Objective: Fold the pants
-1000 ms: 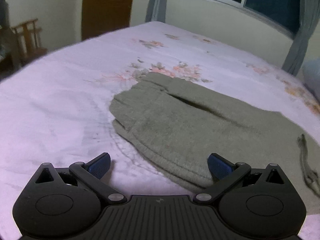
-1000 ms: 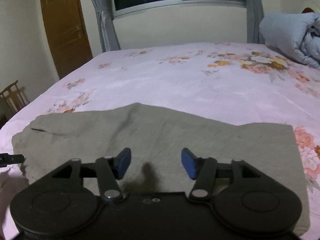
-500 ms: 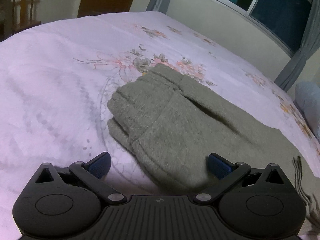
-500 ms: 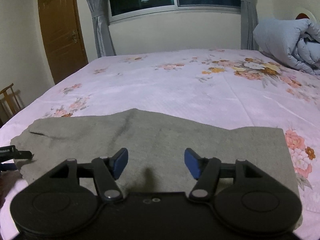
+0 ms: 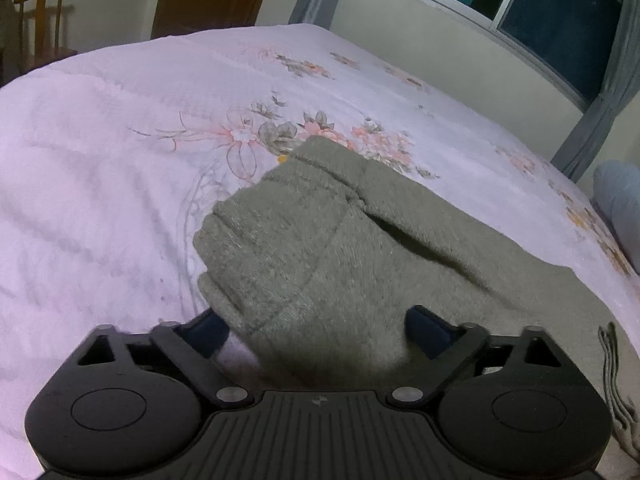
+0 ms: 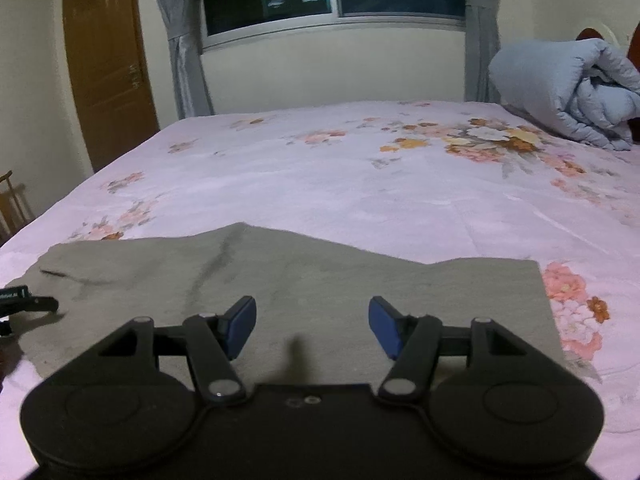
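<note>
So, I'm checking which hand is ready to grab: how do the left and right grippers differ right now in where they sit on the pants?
The left gripper straddles the cuff end of the pants, one finger at the leg's edge; the right gripper hovers over flat cloth mid-garment. The left's fingers spread wider than the right's. Both are open and grip nothing.

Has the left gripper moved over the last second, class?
Yes. The left gripper has advanced toward the pants; the cuffed end now lies between its open fingers.
</note>
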Demonstrator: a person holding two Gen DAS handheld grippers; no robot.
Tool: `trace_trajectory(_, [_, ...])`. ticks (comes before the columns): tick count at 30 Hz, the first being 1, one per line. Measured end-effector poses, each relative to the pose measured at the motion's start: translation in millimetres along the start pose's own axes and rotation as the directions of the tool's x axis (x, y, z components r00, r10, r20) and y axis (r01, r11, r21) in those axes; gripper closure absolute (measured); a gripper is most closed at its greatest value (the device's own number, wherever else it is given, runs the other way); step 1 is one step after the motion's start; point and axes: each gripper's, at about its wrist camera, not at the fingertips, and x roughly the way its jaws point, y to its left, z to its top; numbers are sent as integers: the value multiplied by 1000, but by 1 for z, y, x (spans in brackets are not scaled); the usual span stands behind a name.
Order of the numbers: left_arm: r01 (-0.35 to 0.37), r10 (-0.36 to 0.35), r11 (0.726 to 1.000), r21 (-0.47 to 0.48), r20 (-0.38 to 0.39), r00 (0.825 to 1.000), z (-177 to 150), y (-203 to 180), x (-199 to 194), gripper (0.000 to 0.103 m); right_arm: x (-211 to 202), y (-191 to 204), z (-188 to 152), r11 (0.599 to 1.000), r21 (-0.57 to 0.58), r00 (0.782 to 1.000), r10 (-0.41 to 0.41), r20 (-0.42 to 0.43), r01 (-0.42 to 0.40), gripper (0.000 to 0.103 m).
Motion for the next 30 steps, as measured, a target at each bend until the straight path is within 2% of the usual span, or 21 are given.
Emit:
trace_trajectory(2, [22, -22, 1000, -11, 15, 1000, 1, 5, -3, 49, -2, -7, 0, 1000, 6, 1000, -19, 5, 19, 48])
trace_trajectory(5, [88, -88, 996, -31, 10, 996, 2, 11, -5, 63, -5, -19, -1, 999, 24, 999, -40, 10, 40, 48])
trace_trajectory(11, [87, -87, 996, -1, 48, 995, -1, 4, -13, 66, -13, -47, -5, 992, 102, 998, -69, 1, 69, 48])
trace_trajectory(14, [68, -72, 996, 53, 72, 995, 0, -4, -21, 66, -18, -65, -6, 985, 148, 996, -86, -2, 85, 48])
trace_trajectory(19, [23, -44, 987, 160, 129, 991, 8, -28, -43, 66, -27, -85, -9, 982, 159, 994, -107, 0, 105, 48])
trace_trajectory(23, [15, -54, 972, 233, 164, 985, 19, -54, -60, 66, -35, -103, -12, 974, 199, 994, -109, 1, 107, 48])
trace_trajectory(27, [-8, -55, 945, 327, 182, 982, 26, -93, -73, 66, -43, -121, -15, 966, 235, 994, -112, 2, 109, 48])
trace_trajectory(30, [28, -107, 916, 401, 176, 979, 29, -129, -83, 71, -49, -134, -18, 960, 258, 993, -115, 5, 110, 48])
